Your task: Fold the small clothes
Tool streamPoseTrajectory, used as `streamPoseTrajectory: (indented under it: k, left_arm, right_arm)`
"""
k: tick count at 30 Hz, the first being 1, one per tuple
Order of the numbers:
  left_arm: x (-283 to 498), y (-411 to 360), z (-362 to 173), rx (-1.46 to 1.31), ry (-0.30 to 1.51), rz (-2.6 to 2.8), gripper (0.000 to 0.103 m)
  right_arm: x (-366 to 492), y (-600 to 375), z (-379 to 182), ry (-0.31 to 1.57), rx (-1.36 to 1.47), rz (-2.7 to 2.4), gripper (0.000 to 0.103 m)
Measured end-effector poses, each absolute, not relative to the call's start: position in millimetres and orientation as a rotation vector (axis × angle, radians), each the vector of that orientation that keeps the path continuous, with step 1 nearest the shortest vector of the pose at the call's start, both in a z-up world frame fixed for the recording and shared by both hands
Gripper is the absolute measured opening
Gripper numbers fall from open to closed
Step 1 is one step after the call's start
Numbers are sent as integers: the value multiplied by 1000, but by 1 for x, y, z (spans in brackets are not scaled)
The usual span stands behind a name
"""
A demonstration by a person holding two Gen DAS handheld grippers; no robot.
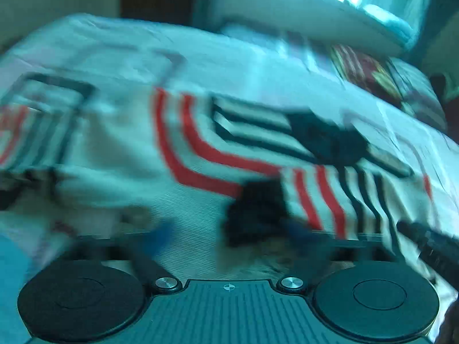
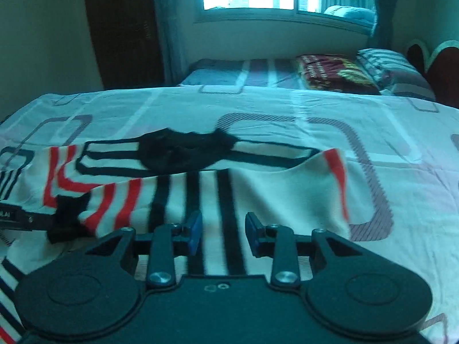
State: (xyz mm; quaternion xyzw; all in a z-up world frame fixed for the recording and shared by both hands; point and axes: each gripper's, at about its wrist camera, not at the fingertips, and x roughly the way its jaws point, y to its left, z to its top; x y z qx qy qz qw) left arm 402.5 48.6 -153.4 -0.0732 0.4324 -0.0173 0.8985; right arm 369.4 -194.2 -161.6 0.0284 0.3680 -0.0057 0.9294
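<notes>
White bedding printed with grey rounded rectangles (image 2: 330, 106) carries the small cream knitted garment with red and navy stripes and a black fuzzy collar (image 2: 258, 189), lying partly doubled over itself near the bed's front edge, its right border raised in a loose ripple; the fold looks just laid down, so the sensible finish is to lift clear without snagging the knit, then press that border flat; right gripper (image 2: 222, 230) hovers tilted down over the navy stripes, blue pads parted with nothing between them; left gripper (image 2: 17, 218), entering low at the left of the right wrist view beside a black trim patch (image 2: 67, 219), has its jaws spread wide, holding nothing that I can see.
</notes>
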Motion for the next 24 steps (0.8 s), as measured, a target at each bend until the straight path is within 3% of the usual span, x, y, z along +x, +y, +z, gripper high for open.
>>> streamPoseTrajectory:
  k: [2, 14, 24]
  left_arm:
    - [389, 67, -142, -144, 815, -9, 103]
    - [394, 256, -183, -470, 909, 160, 102]
    - [413, 383, -196, -642, 851, 314, 102]
  right_arm:
    - [372, -168, -162, 752, 46, 41, 32]
    - [393, -48, -164, 749, -13, 125, 33]
    - [421, 7, -185, 797, -10, 112, 33]
